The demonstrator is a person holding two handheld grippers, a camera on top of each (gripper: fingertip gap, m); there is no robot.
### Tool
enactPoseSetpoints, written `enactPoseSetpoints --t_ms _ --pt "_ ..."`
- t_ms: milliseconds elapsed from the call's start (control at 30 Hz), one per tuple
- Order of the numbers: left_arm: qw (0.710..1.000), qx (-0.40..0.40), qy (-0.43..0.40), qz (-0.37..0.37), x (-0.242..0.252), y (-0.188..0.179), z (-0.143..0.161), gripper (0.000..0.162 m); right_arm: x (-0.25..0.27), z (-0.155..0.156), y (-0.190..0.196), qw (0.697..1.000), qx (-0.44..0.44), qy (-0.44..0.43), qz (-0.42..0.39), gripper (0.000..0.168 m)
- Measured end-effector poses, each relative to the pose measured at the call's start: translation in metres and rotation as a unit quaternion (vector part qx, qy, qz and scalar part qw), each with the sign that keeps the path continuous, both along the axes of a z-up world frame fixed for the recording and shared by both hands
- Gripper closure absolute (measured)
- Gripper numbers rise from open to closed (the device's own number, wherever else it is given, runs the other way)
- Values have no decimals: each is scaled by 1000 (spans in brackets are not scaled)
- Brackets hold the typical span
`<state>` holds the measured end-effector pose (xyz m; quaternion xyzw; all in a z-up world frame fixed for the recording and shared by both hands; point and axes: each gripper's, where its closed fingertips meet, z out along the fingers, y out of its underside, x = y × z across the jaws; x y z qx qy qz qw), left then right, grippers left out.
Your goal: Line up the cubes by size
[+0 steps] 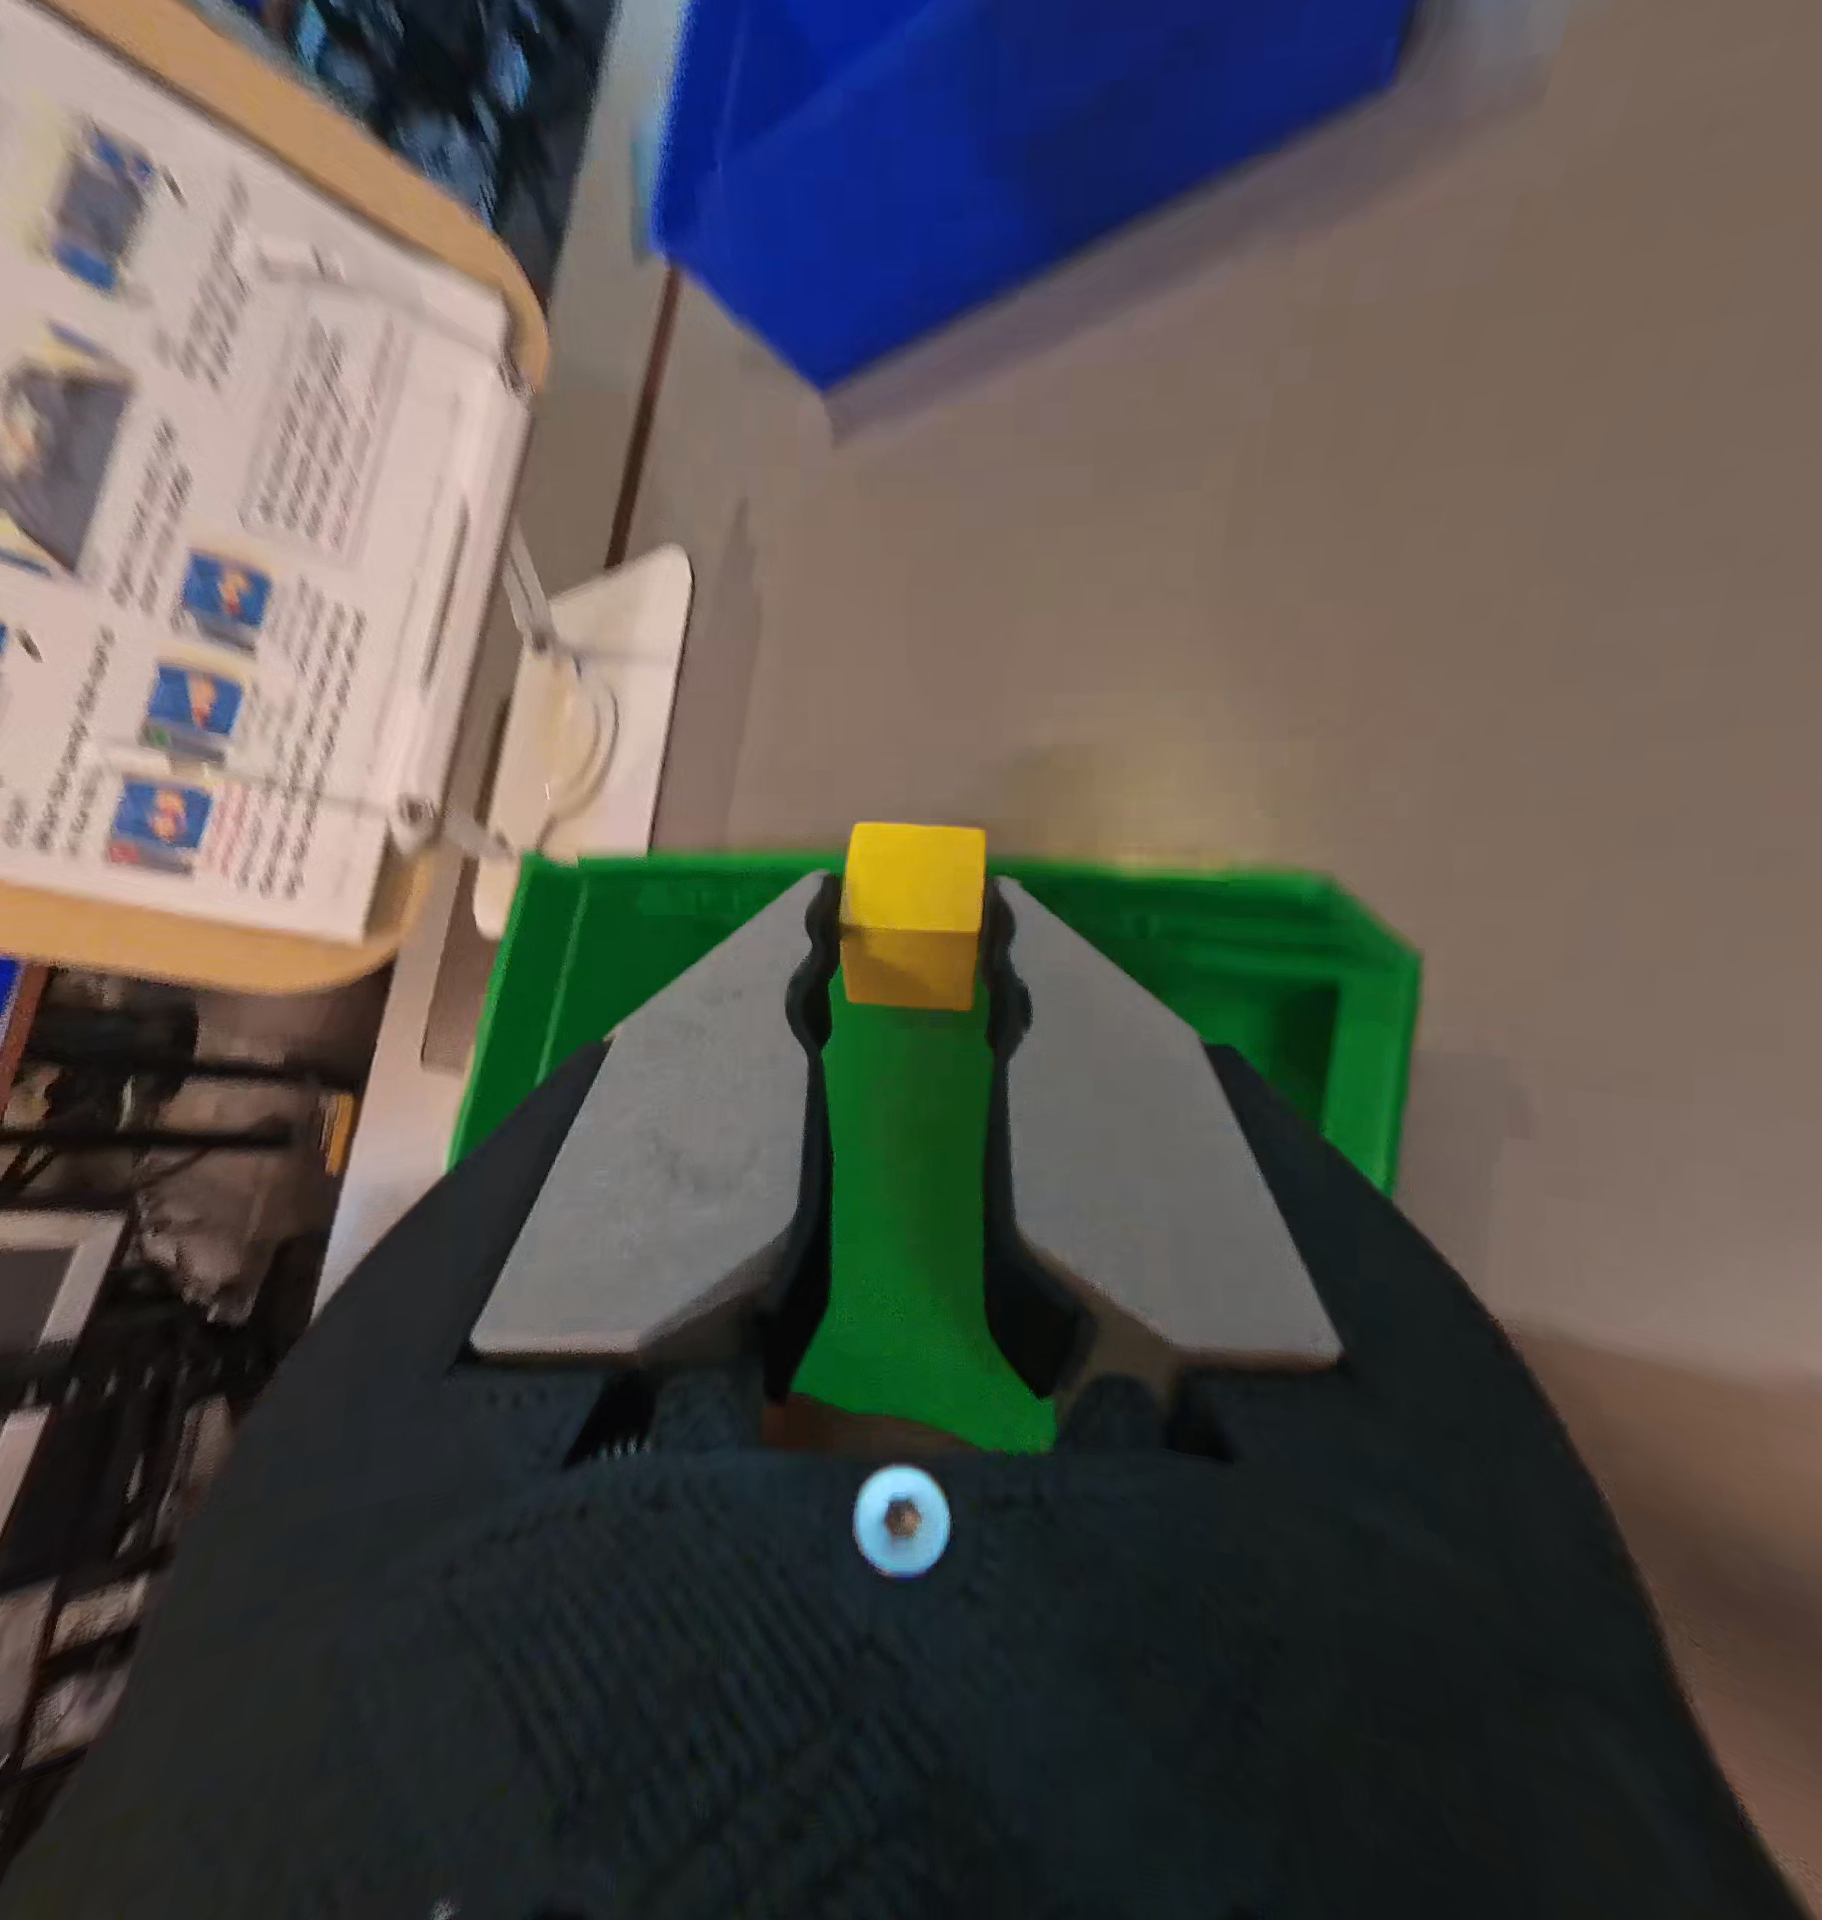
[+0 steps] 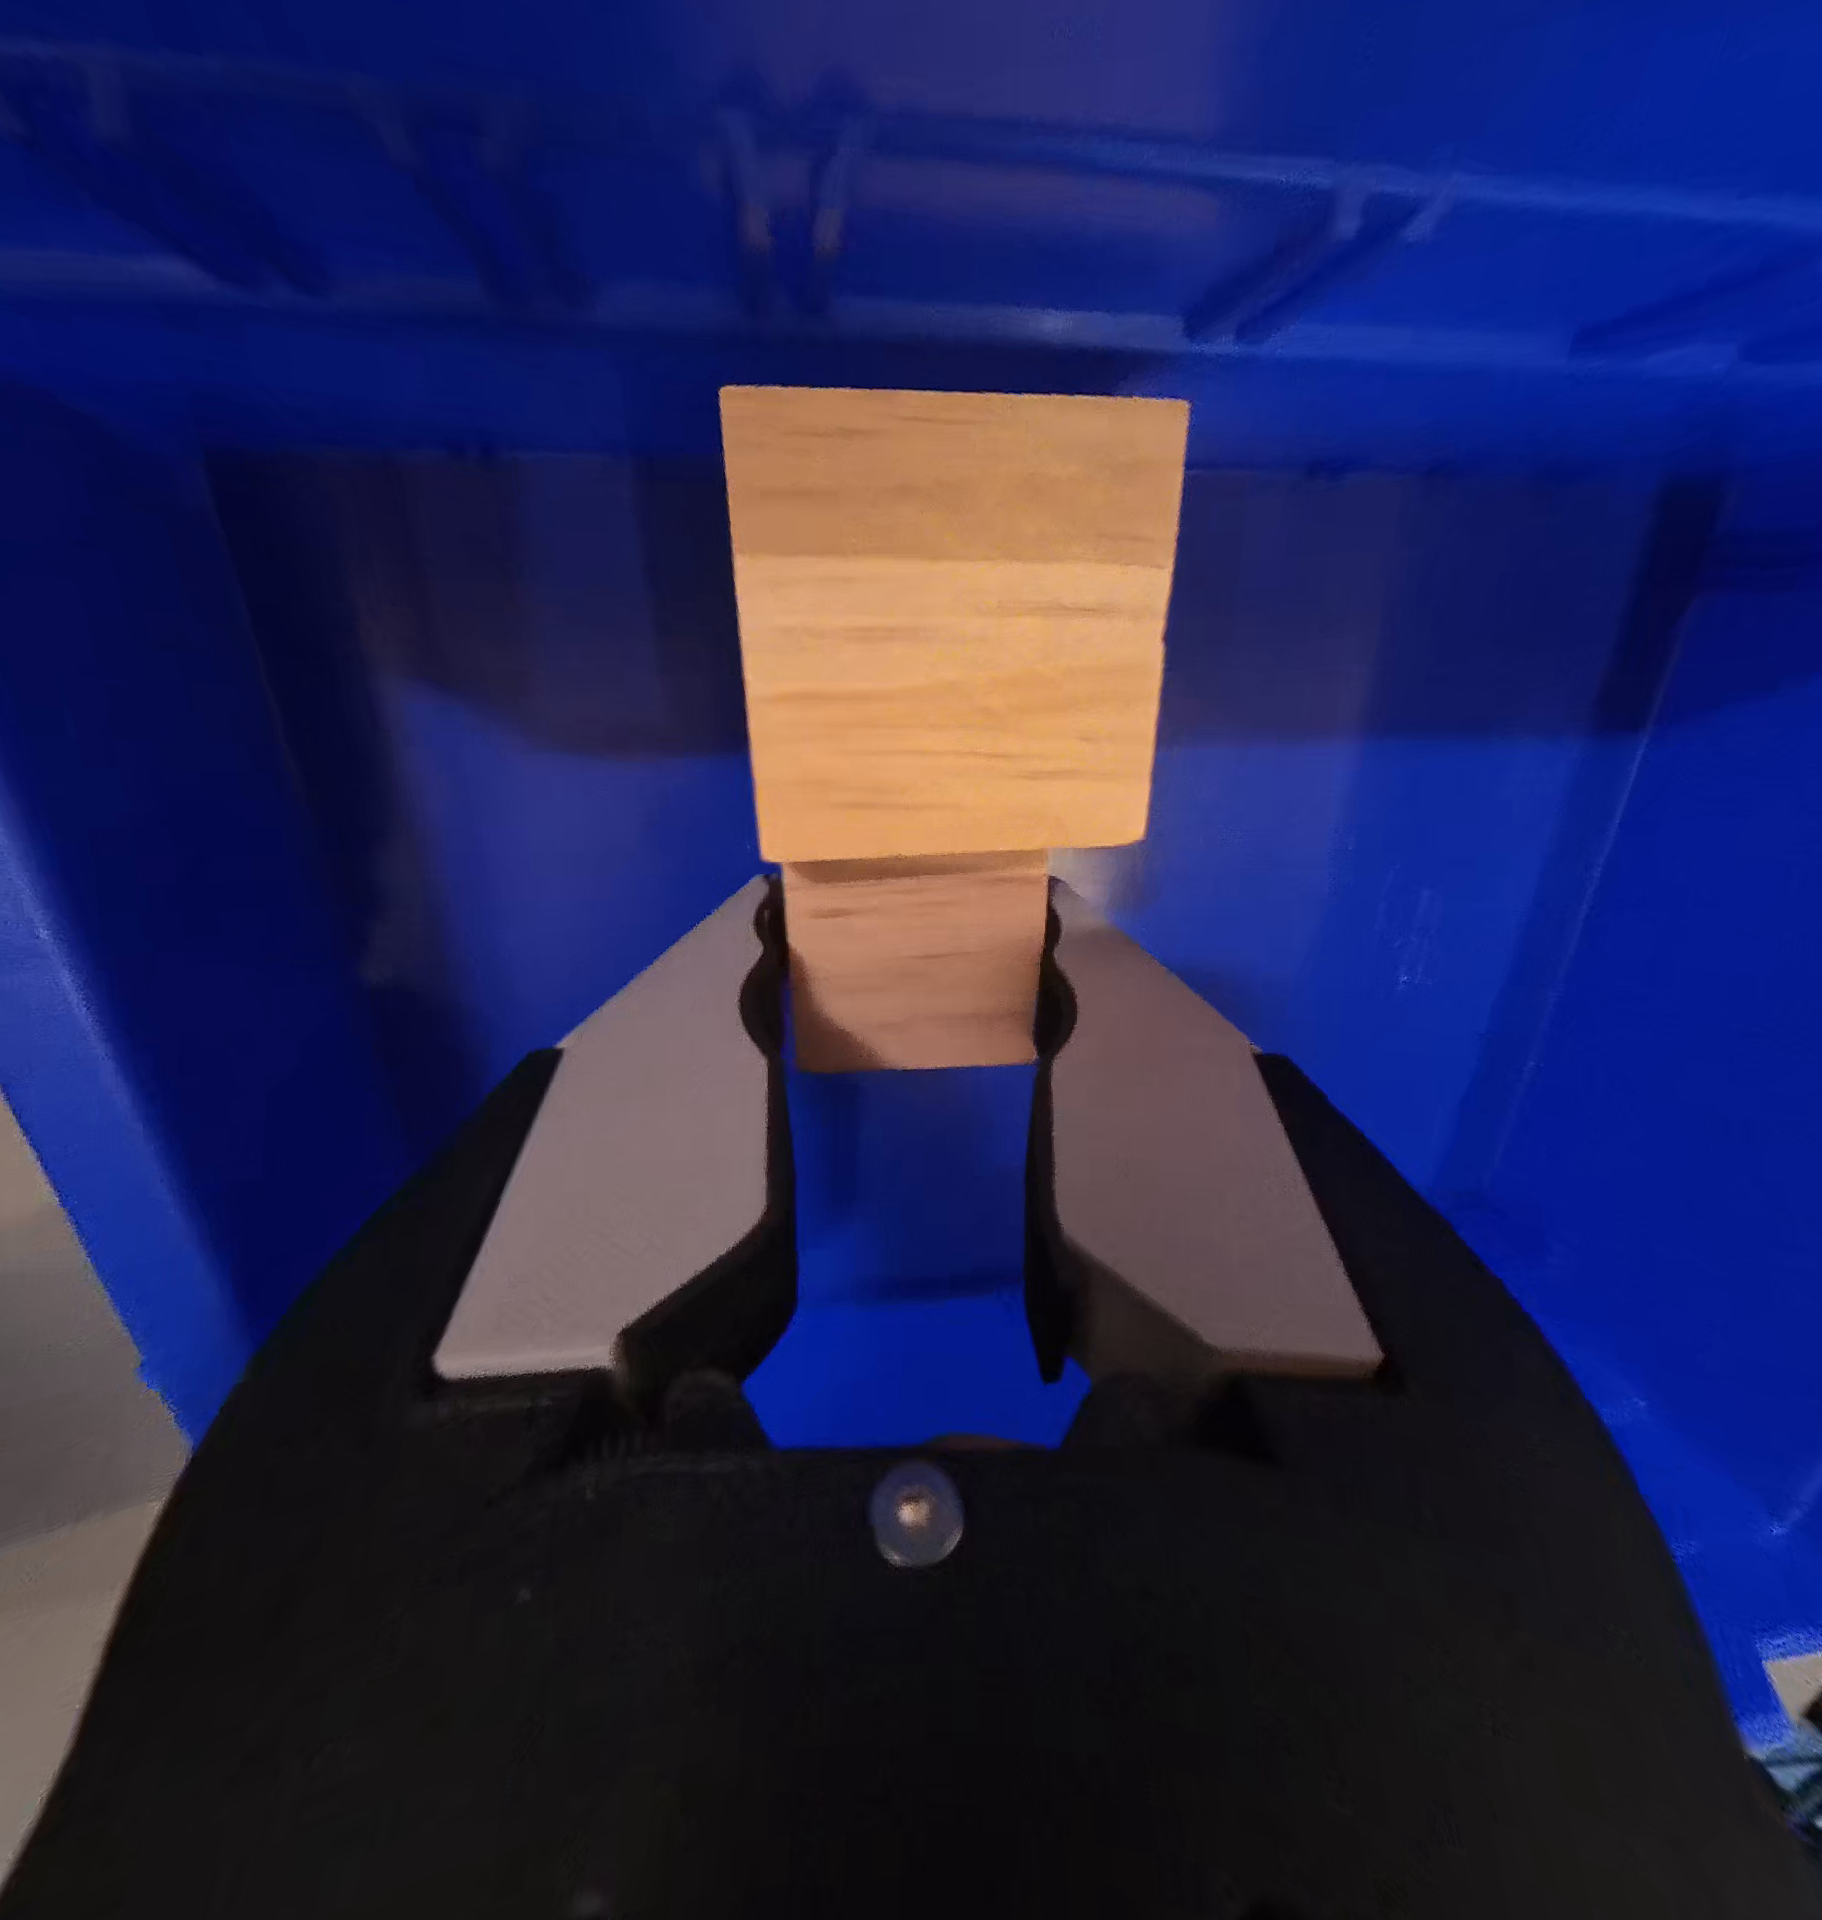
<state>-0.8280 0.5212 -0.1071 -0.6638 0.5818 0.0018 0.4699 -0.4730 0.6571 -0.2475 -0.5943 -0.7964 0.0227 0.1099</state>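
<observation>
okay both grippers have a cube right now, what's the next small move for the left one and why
Probably lower the left gripper and set the yellow cube into the green tray. The cube is pinched at the fingertips right over the tray, so little travel seems needed. Which slot fits its size is too blurred to tell. The right gripper holds a small wooden cube inside the blue bin.

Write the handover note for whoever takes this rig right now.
Left gripper: jaws shut on the yellow cube, above the green tray.
Right gripper: jaws shut on the small wooden cube inside the blue bin; a larger wooden cube sits just beyond it.
Done: no cubes visibly lined up.
Left: place both held cubes, fetch the larger one, order by size.
</observation>
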Motion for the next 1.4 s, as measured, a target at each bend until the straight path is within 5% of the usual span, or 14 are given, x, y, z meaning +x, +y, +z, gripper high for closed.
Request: enactPoseSetpoints --t_ms 167,300,533,733,900,1067,1133,1400 --pt "987 78 -126 -67 73 8 52 137 0 26 -3 998 -13 53 -39 106" --pt "966 168 -169 -102 135 10 81 137 -10 77 -7 975 -41 193 -99 105" --pt "948 217 -173 -158 229 4 78 137 -70 193 -94 822 -304 468 -116 101" --pt "952 219 -138 -161 267 12 59 137 -95 198 -110 782 -347 493 -158 98" --pt "953 216 -147 -155 277 16 55 137 -108 187 -117 786 -351 484 -154 129" --pt "969 177 -112 -135 265 21 33 136 -106 176 -110 813 -299 476 -154 141" --pt "979 151 -42 -129 240 22 13 123 -95 175 -103 820 -279 472 -162 141" --pt "983 -5 182 -14 29 26 -26 127 -18 143 -28 876 -120 399 -244 140"
